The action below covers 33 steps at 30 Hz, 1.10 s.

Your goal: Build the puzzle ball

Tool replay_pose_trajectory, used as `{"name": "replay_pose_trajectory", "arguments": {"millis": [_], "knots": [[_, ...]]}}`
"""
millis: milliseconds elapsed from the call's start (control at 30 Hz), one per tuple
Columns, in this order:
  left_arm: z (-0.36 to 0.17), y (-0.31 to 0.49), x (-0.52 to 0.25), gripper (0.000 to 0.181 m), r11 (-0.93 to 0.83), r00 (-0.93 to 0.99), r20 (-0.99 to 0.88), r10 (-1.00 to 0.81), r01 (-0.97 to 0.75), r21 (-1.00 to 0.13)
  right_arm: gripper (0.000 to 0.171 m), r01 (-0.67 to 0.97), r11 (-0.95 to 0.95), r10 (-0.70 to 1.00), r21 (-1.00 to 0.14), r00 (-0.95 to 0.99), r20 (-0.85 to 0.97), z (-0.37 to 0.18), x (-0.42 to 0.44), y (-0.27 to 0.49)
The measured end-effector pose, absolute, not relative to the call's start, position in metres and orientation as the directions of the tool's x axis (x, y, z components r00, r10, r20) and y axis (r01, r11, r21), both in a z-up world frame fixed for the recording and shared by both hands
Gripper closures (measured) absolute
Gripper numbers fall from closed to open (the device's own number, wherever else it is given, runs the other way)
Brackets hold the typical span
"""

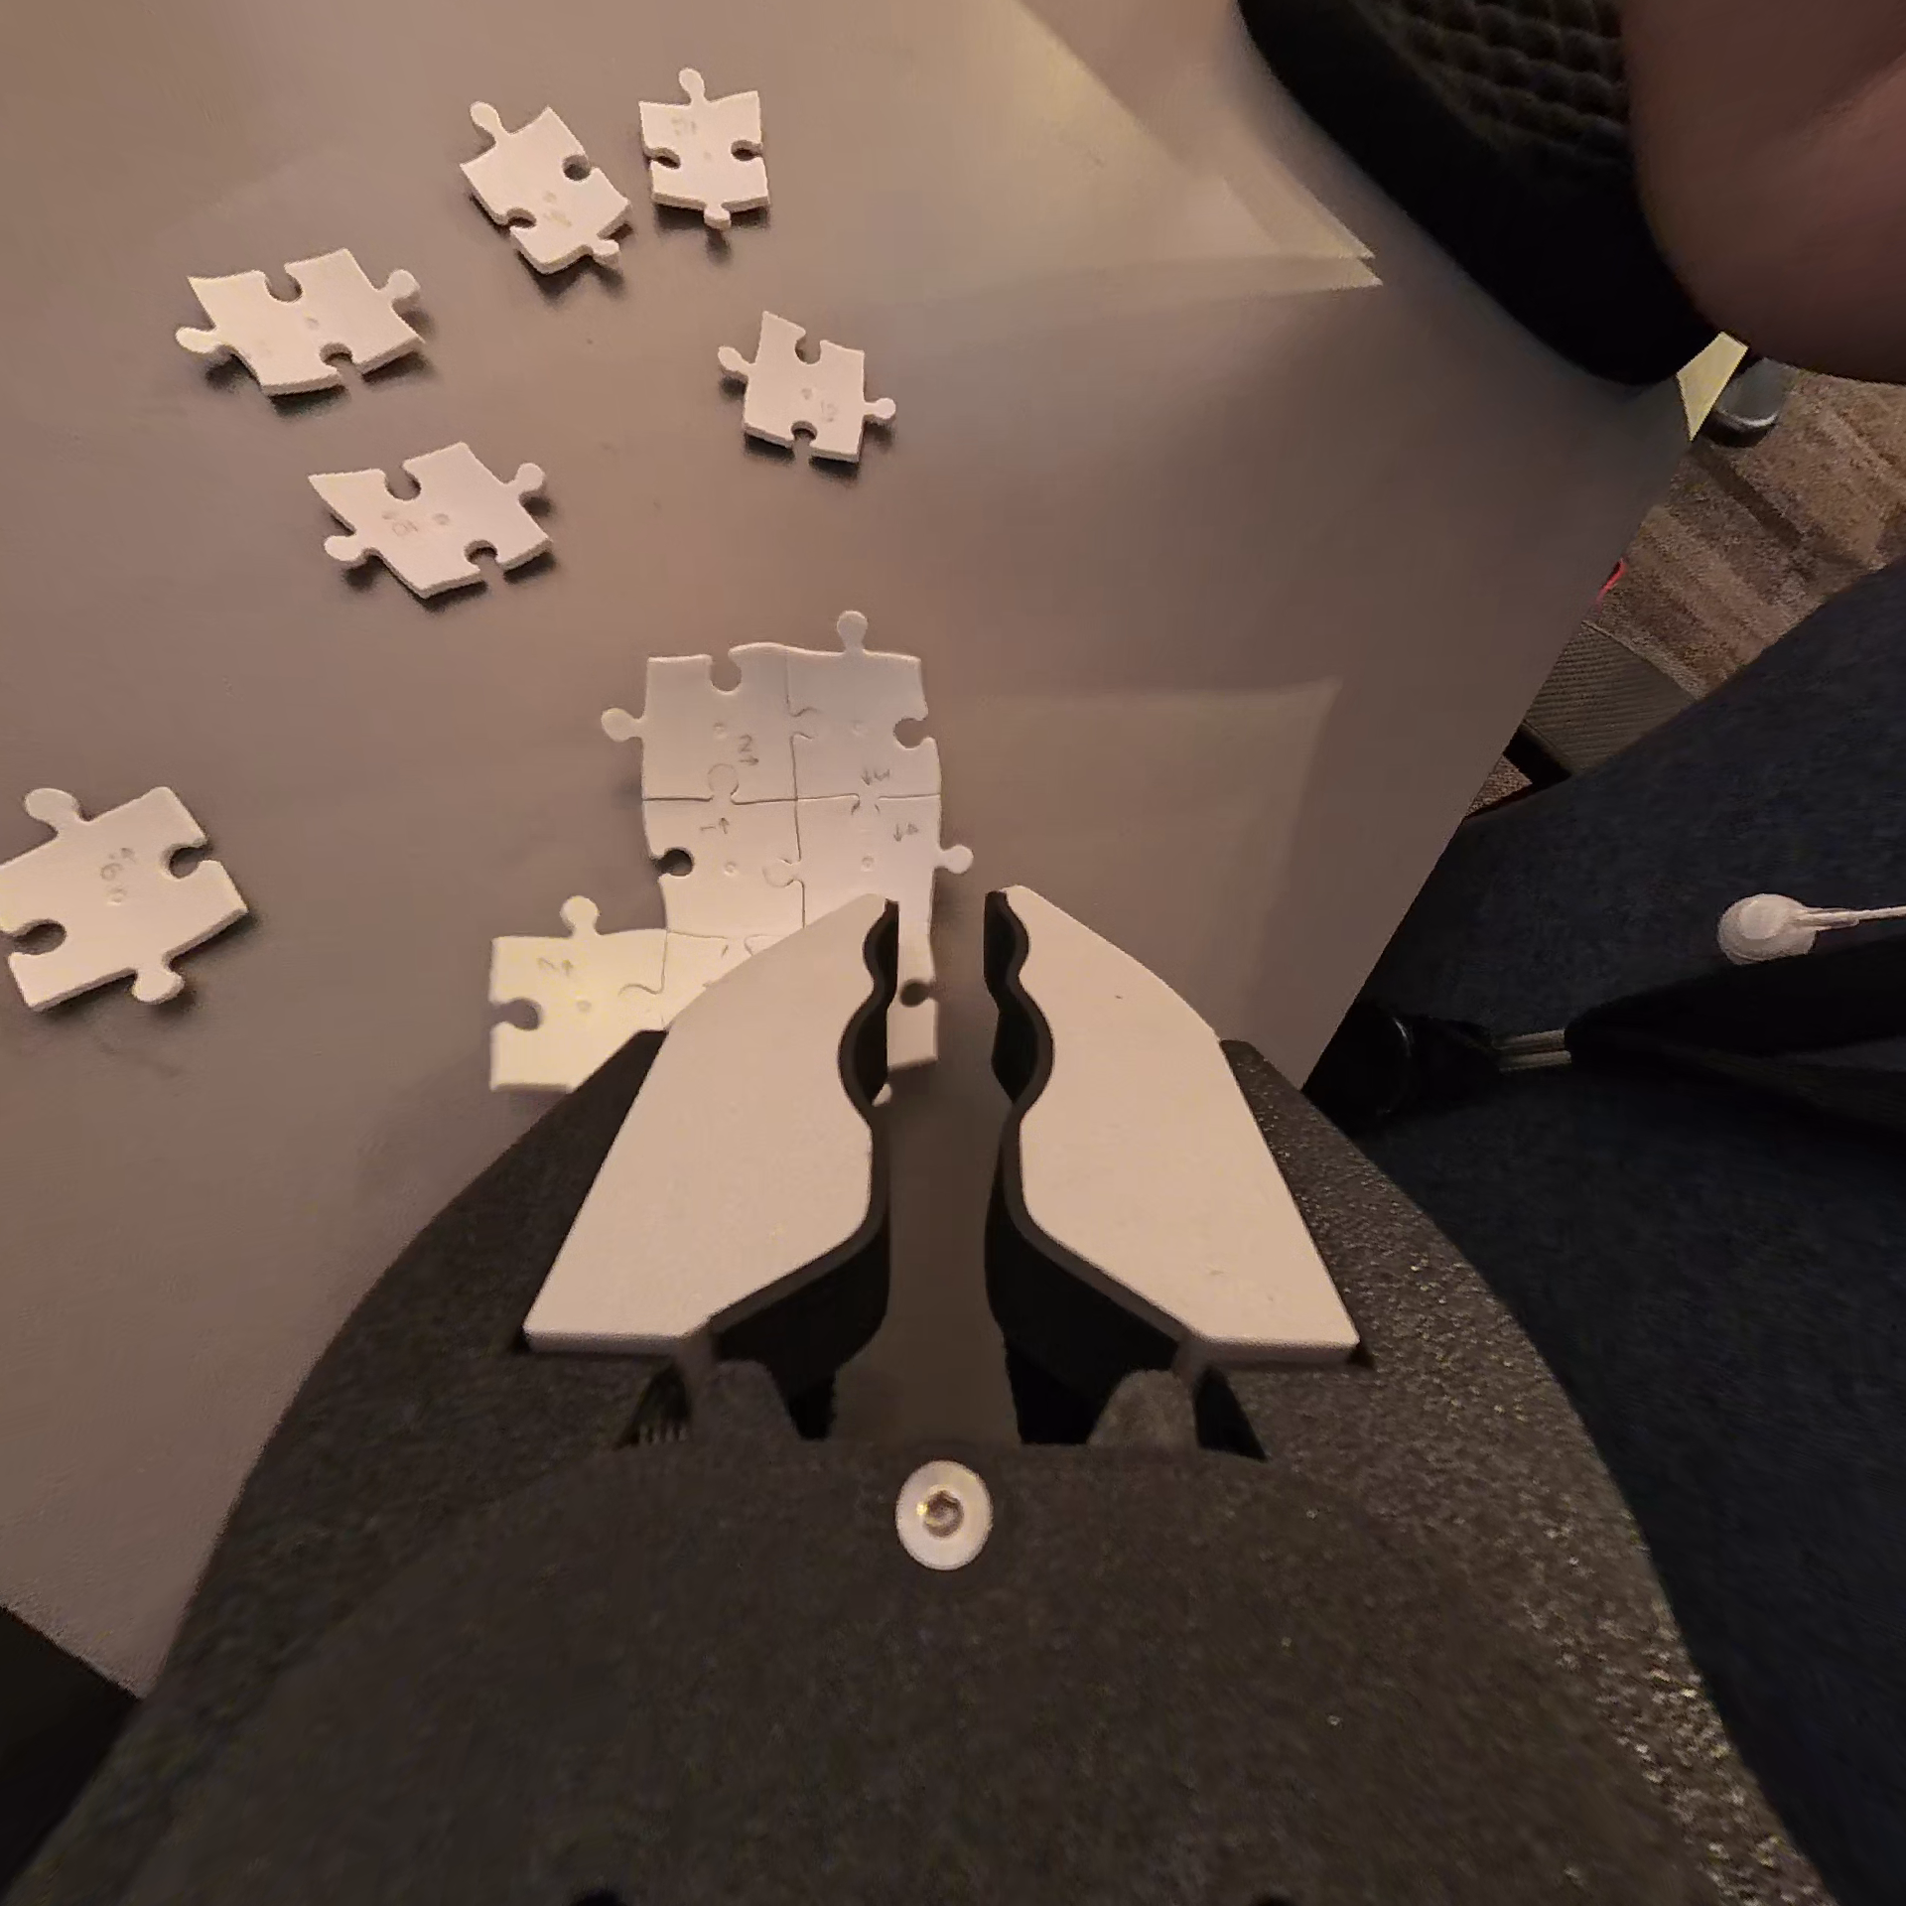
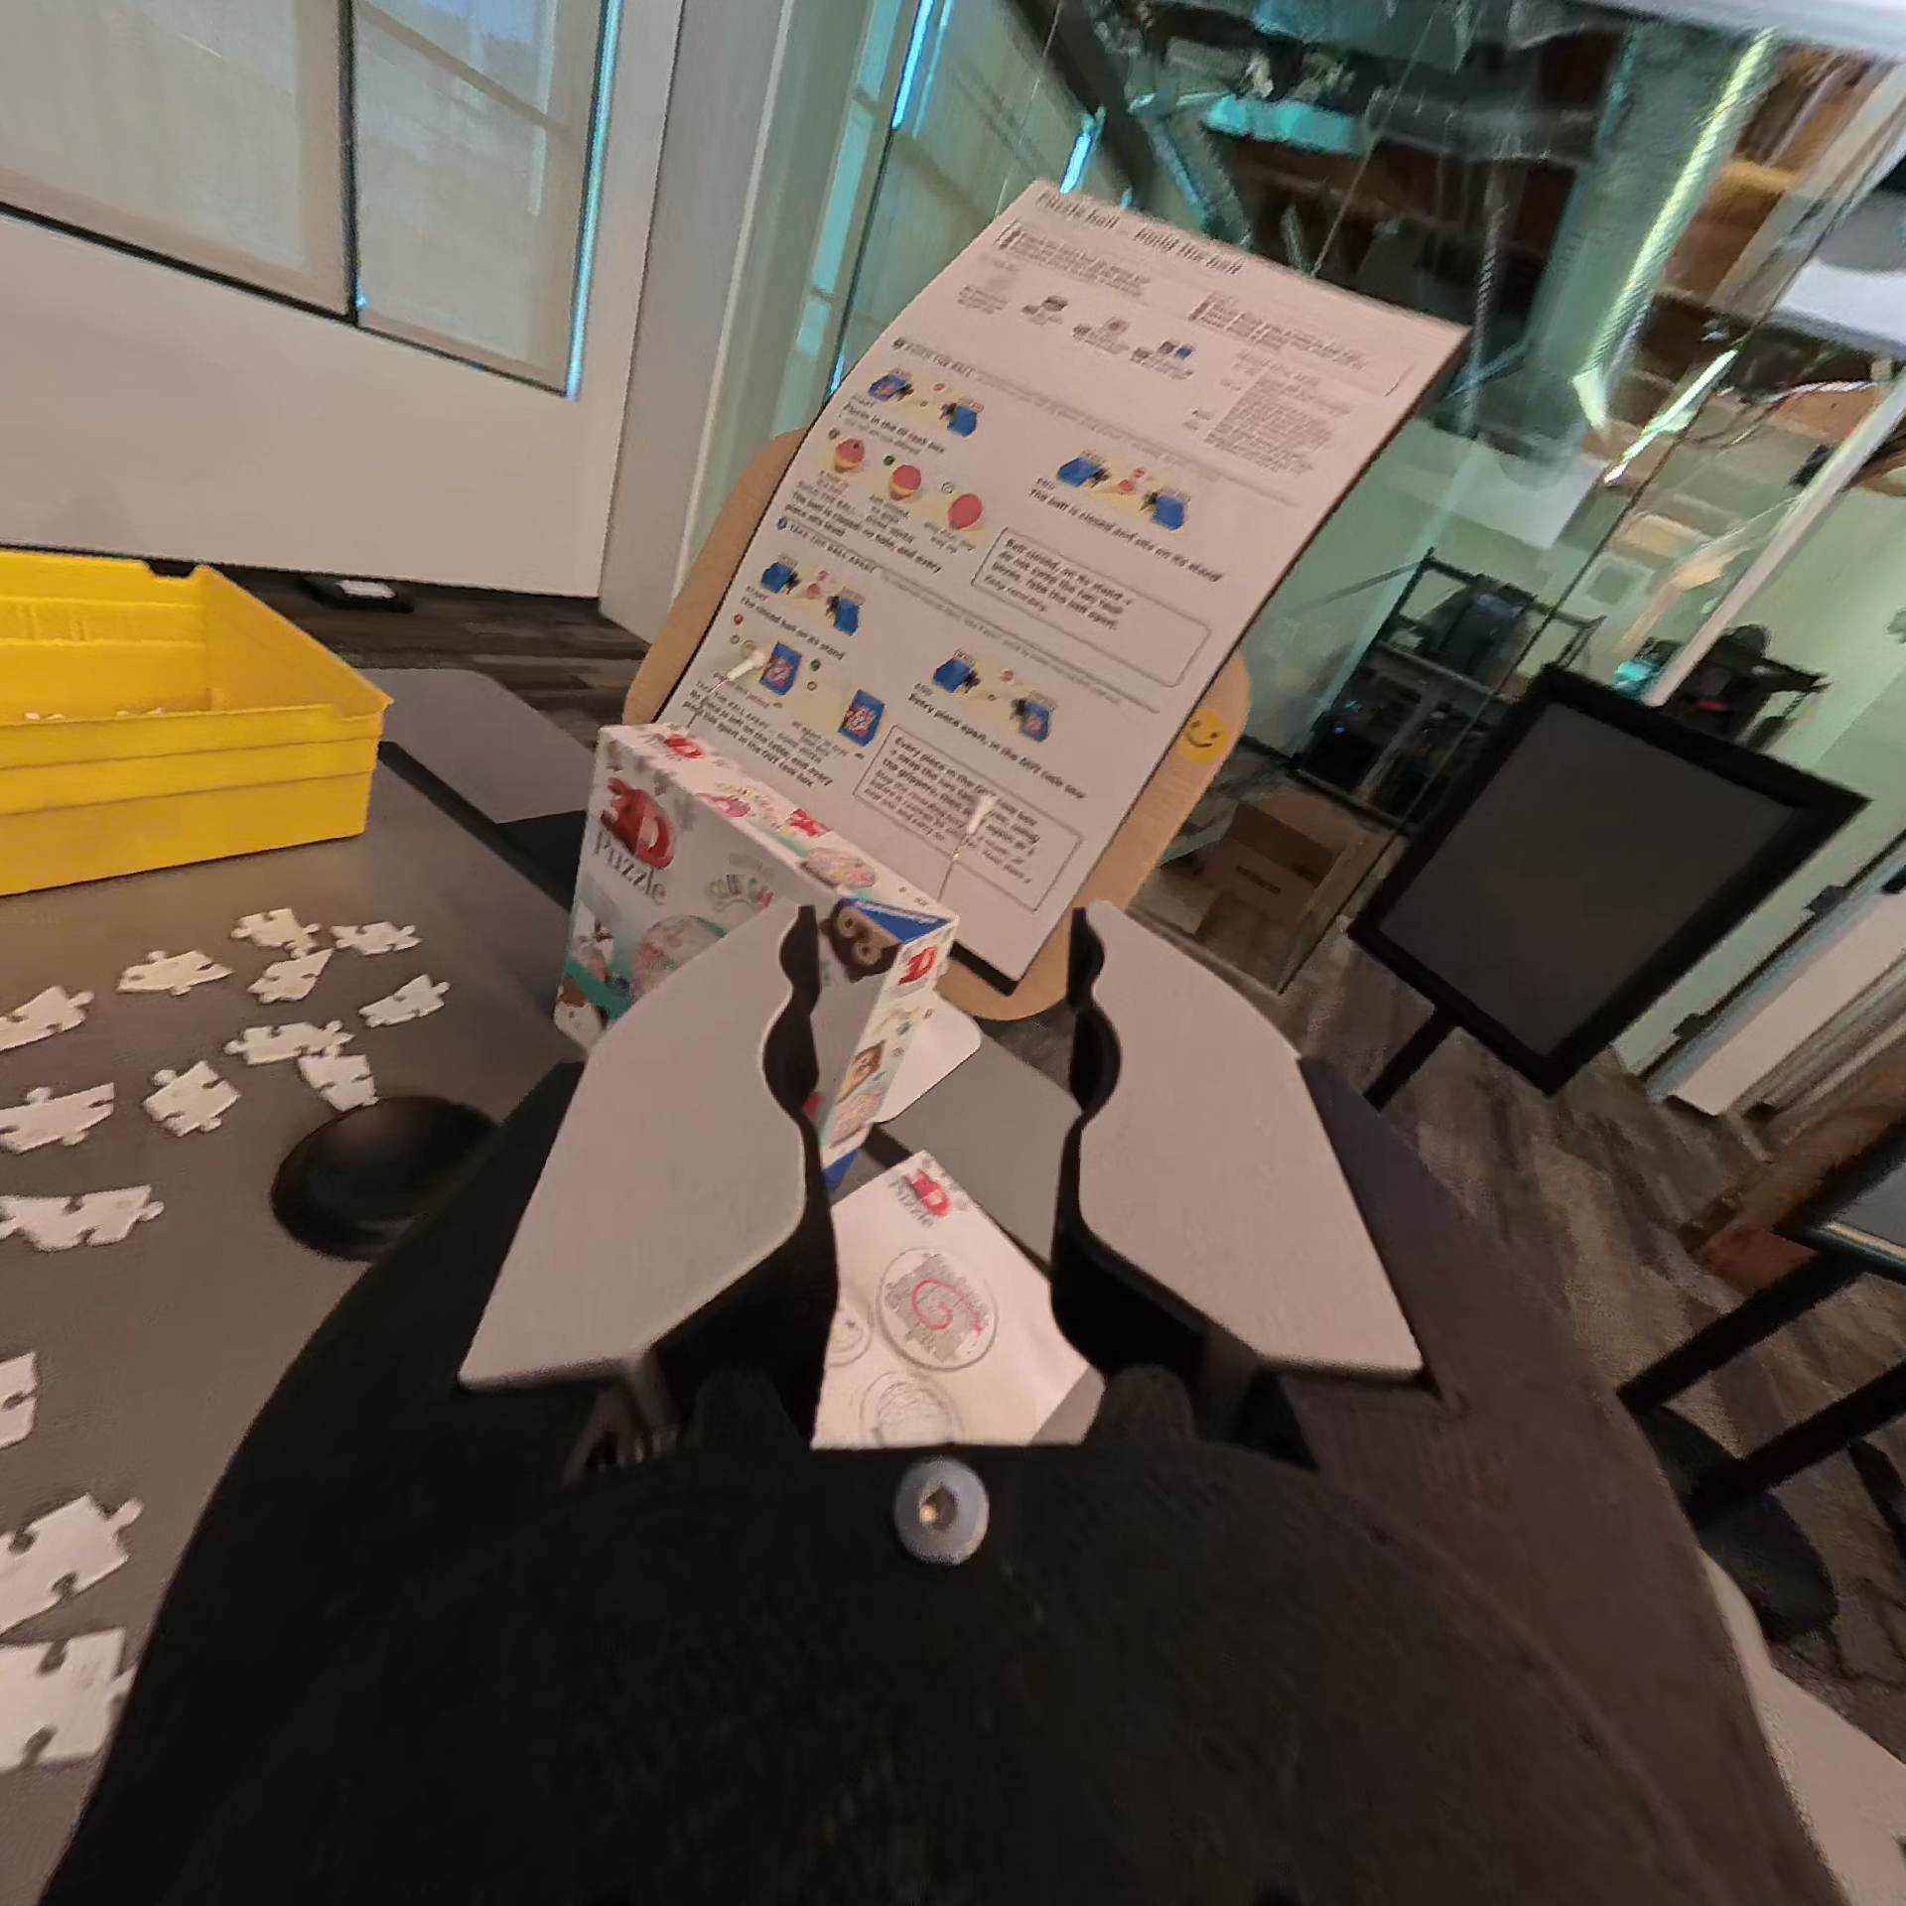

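Right, I'm early in the build here. My left gripper [image 1: 941, 908] hangs low over the grey table [image 1: 1135, 516], its jaws parted by a narrow gap with nothing between them. Directly beyond the tips lies the joined patch [image 1: 794, 815], several white pieces already locked together flat on the table, its near end hidden under my left finger. Loose pieces [image 1: 428, 516] lie scattered beyond it, well apart from each other, all showing their white backs.

My right gripper [image 2: 933, 928] is up off the table and spread wide, empty, pointing at the puzzle box [image 2: 712, 877] and the instruction sheet [image 2: 1042, 536] propped on a stand behind it. A folded leaflet [image 2: 928, 1310] lies flat under the gap in its jaws. More loose pieces show on the left of that view, with a yellow tray [image 2: 175, 722] beyond them.

As I judge it, I'm between pieces: the patch needs its next neighbour. The next move calls for picking one loose piece by its edge, most likely with the right, while the left pins the patch so it doesn't slide. The pieces lie flat, so getting a finger under one may be awkward.
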State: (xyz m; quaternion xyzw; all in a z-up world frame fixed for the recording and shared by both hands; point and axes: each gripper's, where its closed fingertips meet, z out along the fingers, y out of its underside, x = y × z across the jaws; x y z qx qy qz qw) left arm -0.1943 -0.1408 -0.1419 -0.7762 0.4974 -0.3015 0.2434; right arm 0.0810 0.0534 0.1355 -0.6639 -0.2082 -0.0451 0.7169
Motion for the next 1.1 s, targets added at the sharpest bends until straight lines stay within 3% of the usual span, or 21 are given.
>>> {"name": "replay_pose_trajectory", "arguments": {"millis": [100, 233, 367, 467, 633, 833, 933, 1100], "knots": [[-0.144, -0.141, -0.195, 0.166, -0.391, 0.326, 0.228, -0.917, -0.628, -0.673, 0.124, 0.353, 0.036, 0.332, -0.935, 0.878, 0.345, 0.109, 0.063, 0.064], [-0.146, -0.140, -0.197, 0.166, -0.400, 0.332, 0.236, -0.913, -0.624, -0.671, 0.124, 0.392, -0.126, 0.640, -0.911, 0.734, 0.227, 0.040, 0.010, 0.071], [-0.149, -0.140, -0.198, 0.166, -0.408, 0.336, 0.242, -0.910, -0.622, -0.668, 0.136, 0.451, -0.287, 0.788, -0.845, 0.613, 0.060, -0.040, -0.033, 0.079], [-0.148, -0.139, -0.199, 0.165, -0.411, 0.342, 0.242, -0.908, -0.616, -0.671, 0.139, 0.484, -0.403, 0.804, -0.777, 0.592, -0.048, -0.088, -0.048, 0.082], [-0.137, -0.137, -0.204, 0.165, -0.407, 0.347, 0.236, -0.908, -0.594, -0.693, 0.133, 0.588, -0.456, 0.803, -0.668, 0.596, -0.024, -0.130, -0.051, 0.085], [-0.126, -0.137, -0.209, 0.165, -0.394, 0.349, 0.221, -0.911, -0.574, -0.718, 0.129, 0.691, -0.462, 0.810, -0.556, 0.584, 0.054, -0.155, -0.046, 0.079], [-0.121, -0.136, -0.213, 0.165, -0.393, 0.353, 0.219, -0.910, -0.564, -0.726, 0.146, 0.707, -0.463, 0.808, -0.534, 0.585, 0.074, -0.156, -0.049, 0.075], [-0.110, -0.127, -0.221, 0.165, -0.397, 0.366, 0.217, -0.905, -0.544, -0.739, 0.147, 0.699, -0.509, 0.766, -0.501, 0.634, 0.106, -0.156, -0.049, 0.074]]}}
